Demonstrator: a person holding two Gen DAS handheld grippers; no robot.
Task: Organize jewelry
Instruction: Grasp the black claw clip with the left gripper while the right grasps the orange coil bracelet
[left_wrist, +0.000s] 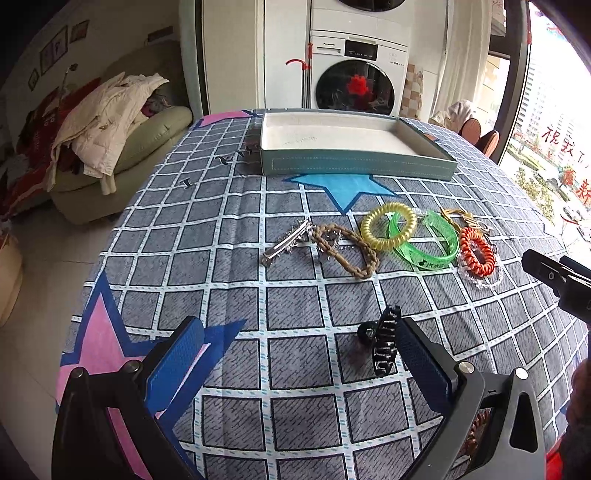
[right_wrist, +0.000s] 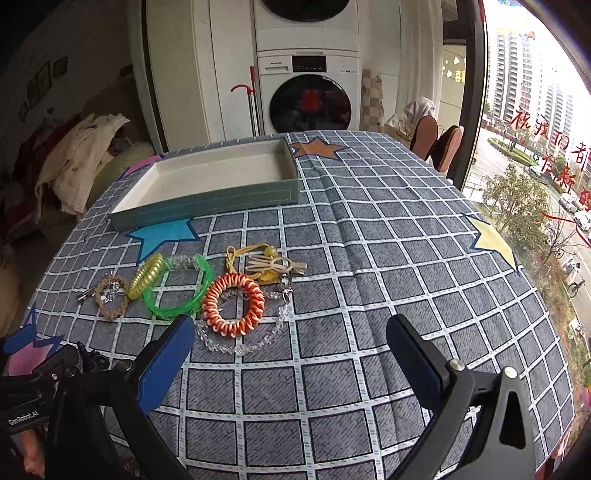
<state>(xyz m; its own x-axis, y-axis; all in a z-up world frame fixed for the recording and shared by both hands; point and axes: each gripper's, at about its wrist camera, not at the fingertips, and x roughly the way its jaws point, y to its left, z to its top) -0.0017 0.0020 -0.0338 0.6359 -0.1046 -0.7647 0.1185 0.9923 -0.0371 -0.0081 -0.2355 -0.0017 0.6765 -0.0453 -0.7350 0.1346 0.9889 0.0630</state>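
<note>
A grey-green tray (left_wrist: 354, 164) (right_wrist: 207, 206) with a white inside stands empty at the far side of the table. Jewelry lies in a row: silver hair clip (left_wrist: 286, 242), braided brown bracelet (left_wrist: 347, 253) (right_wrist: 110, 297), yellow coil band (left_wrist: 389, 224) (right_wrist: 146, 275), green bangle (left_wrist: 424, 240) (right_wrist: 179, 288), orange coil band (left_wrist: 476, 251) (right_wrist: 234, 304), clear bead chain (right_wrist: 243, 345), yellow charm with a cream clip (right_wrist: 271, 264). A black claw clip (left_wrist: 384, 341) stands against my left gripper's (left_wrist: 299, 350) right finger. Both grippers are open; the right gripper (right_wrist: 290, 350) is empty, just short of the orange band.
The table wears a grey checked cloth (right_wrist: 369, 258) with coloured stars. Small dark hairpins (left_wrist: 221, 160) lie left of the tray. A sofa with clothes (left_wrist: 110, 122) is off the left edge, a washing machine (left_wrist: 354, 85) behind, chairs (right_wrist: 439, 142) and a window at right.
</note>
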